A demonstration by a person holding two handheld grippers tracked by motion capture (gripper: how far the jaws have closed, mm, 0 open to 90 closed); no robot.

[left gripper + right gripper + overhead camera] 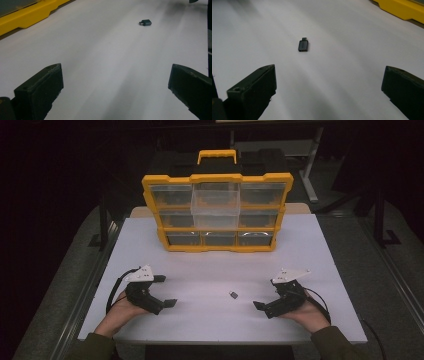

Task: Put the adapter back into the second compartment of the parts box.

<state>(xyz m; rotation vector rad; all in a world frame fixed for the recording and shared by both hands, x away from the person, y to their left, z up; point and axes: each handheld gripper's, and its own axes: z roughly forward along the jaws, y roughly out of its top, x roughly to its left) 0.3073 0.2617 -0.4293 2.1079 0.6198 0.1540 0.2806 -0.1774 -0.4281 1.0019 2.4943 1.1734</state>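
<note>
1. High view: a small dark adapter (233,294), plug-like with a short metal tip, lies flat on the white tabletop (215,265), between the two grippers and nearer the right one.
2. Measured from the adapter, the left gripper (166,291) sits well apart on its left, held low over the tabletop in a person's left hand (122,306), with its jaws pointing toward the adapter.
3. The right gripper (265,295) sits near the adapter on its right, held in the right hand (307,312), jaws also turned toward it.
4. Beyond the adapter, at the far part of the tabletop, stands a yellow organizer case (217,212) with clear compartments and a yellow carry handle (216,156) on top; it is well apart from the adapter.
5. Left gripper view: the two black jaws are spread wide with nothing between them but bare white surface. The adapter (145,22) lies far ahead, toward the right jaw's side, and the organizer's yellow edge (30,15) crosses the upper left corner.
6. Right gripper view: these jaws are likewise spread wide and hold nothing. The adapter (303,45) lies ahead of them, apart from both, closer to the left jaw's side, its metal tip pointing away from the camera. The organizer's yellow edge (402,8) shows at the upper right.
</note>
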